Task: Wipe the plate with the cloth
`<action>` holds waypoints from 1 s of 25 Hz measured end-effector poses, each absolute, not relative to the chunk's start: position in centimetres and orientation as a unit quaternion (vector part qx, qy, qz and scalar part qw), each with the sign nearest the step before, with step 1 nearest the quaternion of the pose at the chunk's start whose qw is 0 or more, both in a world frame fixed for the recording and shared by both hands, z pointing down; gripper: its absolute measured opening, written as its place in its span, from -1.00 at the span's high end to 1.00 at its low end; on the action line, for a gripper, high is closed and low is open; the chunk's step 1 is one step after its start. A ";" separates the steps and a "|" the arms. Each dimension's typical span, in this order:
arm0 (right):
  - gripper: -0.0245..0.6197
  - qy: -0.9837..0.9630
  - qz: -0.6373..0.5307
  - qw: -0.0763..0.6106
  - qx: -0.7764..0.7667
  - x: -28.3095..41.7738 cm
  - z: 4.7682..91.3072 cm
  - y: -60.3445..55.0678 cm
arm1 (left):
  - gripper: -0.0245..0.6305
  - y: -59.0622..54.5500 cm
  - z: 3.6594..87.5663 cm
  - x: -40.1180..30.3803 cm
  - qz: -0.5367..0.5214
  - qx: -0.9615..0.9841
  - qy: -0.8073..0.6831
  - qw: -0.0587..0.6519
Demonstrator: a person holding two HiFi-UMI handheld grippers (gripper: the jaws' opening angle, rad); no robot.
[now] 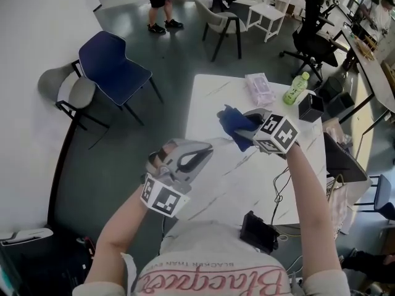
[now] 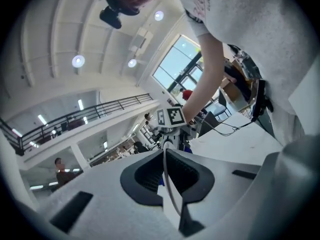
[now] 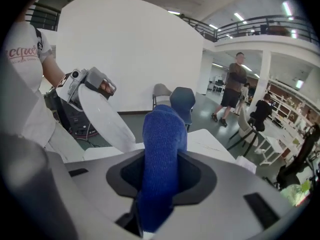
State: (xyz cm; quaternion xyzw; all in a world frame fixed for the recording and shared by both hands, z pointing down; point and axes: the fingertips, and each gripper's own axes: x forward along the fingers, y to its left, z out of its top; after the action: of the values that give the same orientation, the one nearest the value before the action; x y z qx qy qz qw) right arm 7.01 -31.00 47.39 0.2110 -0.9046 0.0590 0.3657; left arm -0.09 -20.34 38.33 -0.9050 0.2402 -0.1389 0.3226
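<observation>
Tabletop (image 1: 247, 177) edge, white and marbled, passes under the left tongs (image 1: 188, 160); bare floor (image 1: 173, 48) lies open to its left. These tongs, held about level, are clamped on the thin rim of a smooth white plate (image 3: 106, 118). Right tongs (image 1: 248, 131), tilted down, pinch a knitted blue cloth (image 3: 161, 154) near the plate. Behind stands a blue chair (image 1: 114, 63).

The cloth (image 3: 162, 159) was deep blue and the plate (image 3: 106, 120) plain white. The table (image 1: 213, 97) was white with faint grey veins.
</observation>
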 end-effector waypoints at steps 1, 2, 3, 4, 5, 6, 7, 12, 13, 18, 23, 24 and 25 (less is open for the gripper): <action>0.55 -0.906 0.063 0.355 0.223 7.3 47.0 -31.1 | 0.87 -20.9 38.5 -0.4 -0.136 -0.911 0.251 0.297; 0.55 -0.907 0.070 0.342 0.235 7.5 46.7 -31.2 | 0.88 -21.5 38.6 -0.8 -0.131 -0.917 0.263 0.270; 0.55 -0.909 0.077 0.327 0.245 7.7 46.2 -31.2 | 0.87 -22.1 38.7 -1.1 -0.124 -0.922 0.275 0.244; 0.55 -0.911 0.086 0.312 0.254 7.9 45.8 -31.2 | 0.88 -22.6 38.6 -1.5 -0.114 -0.925 0.286 0.221; 0.55 -0.914 0.093 0.298 0.261 8.1 45.4 -31.2 | 0.88 -23.1 38.5 -1.7 -0.100 -0.929 0.296 0.200; 0.55 -0.915 0.097 0.285 0.268 8.2 45.0 -31.1 | 0.88 -23.5 38.5 -2.0 -0.088 -0.931 0.305 0.178; 0.55 -0.916 0.097 0.277 0.273 8.3 44.6 -30.9 | 0.88 -23.8 38.7 -2.3 -0.081 -0.933 0.314 0.155; 0.55 -0.915 0.082 0.249 0.306 8.0 42.6 -29.4 | 0.88 -24.7 39.6 -3.7 -0.063 -0.930 0.353 0.075; 0.55 -0.915 0.083 0.241 0.314 7.8 42.3 -29.1 | 0.88 -24.9 39.6 -4.0 -0.054 -0.928 0.364 0.059; 0.55 -0.906 0.090 0.199 0.362 7.3 40.9 -27.7 | 0.88 -26.2 39.9 -5.6 -0.008 -0.907 0.420 -0.033; 0.55 -0.900 0.094 0.154 0.397 6.7 39.8 -25.9 | 0.88 -26.6 40.3 -6.8 0.030 -0.882 0.458 -0.109; 0.55 -0.898 0.093 0.153 0.402 6.7 39.8 -25.6 | 0.88 -26.7 40.5 -6.9 0.033 -0.877 0.464 -0.122; 0.55 -0.894 0.096 0.154 0.409 6.8 40.0 -25.3 | 0.88 -26.7 40.8 -7.1 0.036 -0.872 0.469 -0.134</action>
State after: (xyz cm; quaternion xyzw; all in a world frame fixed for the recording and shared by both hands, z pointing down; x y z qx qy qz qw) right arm 6.76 -25.33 40.03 0.4093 -0.8943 0.0958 0.1537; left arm -7.08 -26.66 40.77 -0.8720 0.4693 0.0358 -0.1342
